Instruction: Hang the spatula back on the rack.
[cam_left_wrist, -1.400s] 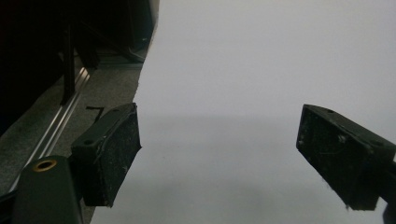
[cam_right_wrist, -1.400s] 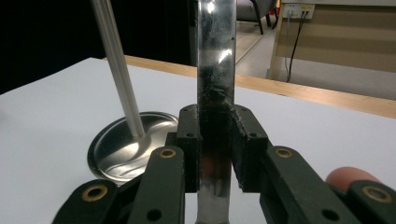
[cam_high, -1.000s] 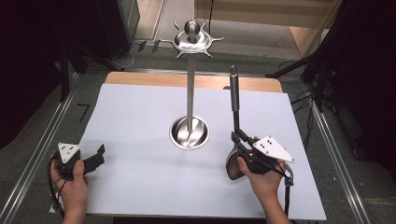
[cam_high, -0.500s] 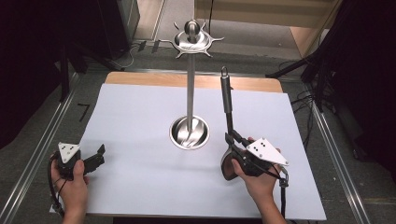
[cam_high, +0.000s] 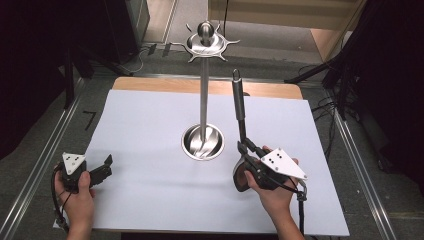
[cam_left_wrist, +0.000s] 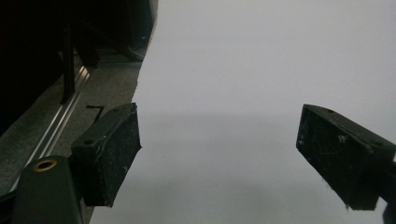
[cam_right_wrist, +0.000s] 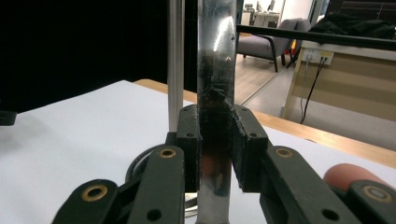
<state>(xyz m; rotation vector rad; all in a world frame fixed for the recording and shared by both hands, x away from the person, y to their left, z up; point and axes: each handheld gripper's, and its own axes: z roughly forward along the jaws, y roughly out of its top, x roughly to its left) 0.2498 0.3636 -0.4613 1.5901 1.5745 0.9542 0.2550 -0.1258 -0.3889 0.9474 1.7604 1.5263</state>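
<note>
While the right gripper (cam_high: 243, 146) clamps the lower shaft of a long metal utensil (cam_high: 239, 102), its handle rises almost upright, with the hanging loop on top. This hold probably serves to bring the loop up to the hooks of the steel rack (cam_high: 204, 85), which stands just beside it on the white table (cam_high: 150, 120). The left gripper (cam_high: 103, 168) rests near the front left corner, jaws wide apart and empty, so it seems to wait.
</note>
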